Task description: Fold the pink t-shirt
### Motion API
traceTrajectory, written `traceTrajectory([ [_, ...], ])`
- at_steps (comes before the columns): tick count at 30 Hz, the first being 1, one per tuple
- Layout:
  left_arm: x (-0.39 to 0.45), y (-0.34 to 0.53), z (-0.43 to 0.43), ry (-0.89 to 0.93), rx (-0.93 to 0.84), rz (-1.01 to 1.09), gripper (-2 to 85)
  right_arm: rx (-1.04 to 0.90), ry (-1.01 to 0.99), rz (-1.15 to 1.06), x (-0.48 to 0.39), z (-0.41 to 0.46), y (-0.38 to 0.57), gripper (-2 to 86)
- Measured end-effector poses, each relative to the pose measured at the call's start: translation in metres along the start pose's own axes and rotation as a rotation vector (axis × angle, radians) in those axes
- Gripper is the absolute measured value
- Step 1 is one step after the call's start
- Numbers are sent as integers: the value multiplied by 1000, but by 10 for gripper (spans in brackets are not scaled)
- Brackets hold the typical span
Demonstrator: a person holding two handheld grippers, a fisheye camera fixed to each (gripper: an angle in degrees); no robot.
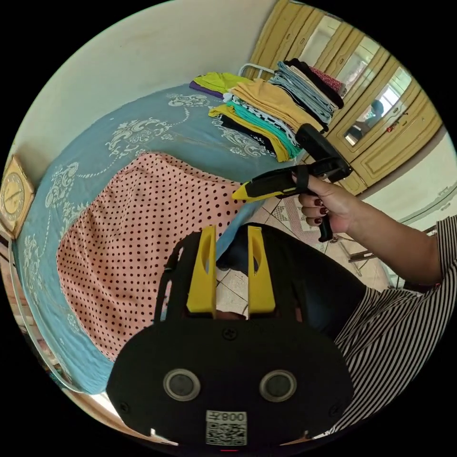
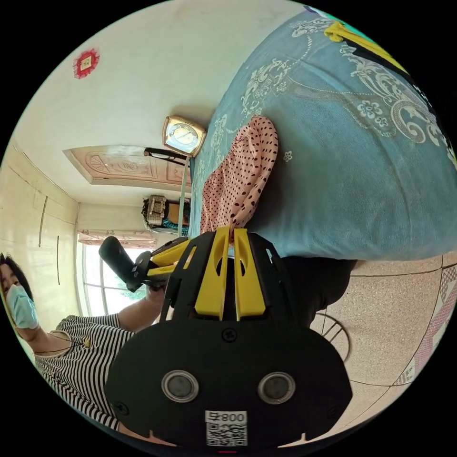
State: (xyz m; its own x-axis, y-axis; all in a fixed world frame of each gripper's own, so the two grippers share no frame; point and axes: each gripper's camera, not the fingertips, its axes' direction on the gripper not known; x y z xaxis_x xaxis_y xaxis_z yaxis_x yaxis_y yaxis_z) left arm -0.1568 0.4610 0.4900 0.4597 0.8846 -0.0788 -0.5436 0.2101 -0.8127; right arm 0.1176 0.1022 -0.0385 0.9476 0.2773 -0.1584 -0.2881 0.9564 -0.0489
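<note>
- The pink t-shirt (image 1: 143, 228) lies spread on the blue bed cover (image 1: 143, 124); thin, limp cloth, light.
- Right gripper (image 2: 233, 232): jaws nearly closed, pinching the shirt's edge.
- Left gripper (image 1: 231, 233): jaws apart, empty.
- Grip at hems or corners; mid-panel holds will likely sag.

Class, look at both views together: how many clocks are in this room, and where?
1. The clock leans against the wall at the end of the bed, beyond the pink t-shirt. Others may be hidden.
</note>
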Motion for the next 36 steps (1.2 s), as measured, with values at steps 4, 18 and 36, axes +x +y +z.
traceTrajectory([
  [4, 24, -25, 24, -146, -67, 79, 98, -31, 7, -45, -12, 6, -13, 17],
  [18, -53, -4, -13, 10, 127, -290, 15, 55, -95, 59, 32, -13, -73, 81],
  [36, -45, 15, -21, 65, 108, -192, 13, -33, -99, 233, 42, 50, -185, 104],
])
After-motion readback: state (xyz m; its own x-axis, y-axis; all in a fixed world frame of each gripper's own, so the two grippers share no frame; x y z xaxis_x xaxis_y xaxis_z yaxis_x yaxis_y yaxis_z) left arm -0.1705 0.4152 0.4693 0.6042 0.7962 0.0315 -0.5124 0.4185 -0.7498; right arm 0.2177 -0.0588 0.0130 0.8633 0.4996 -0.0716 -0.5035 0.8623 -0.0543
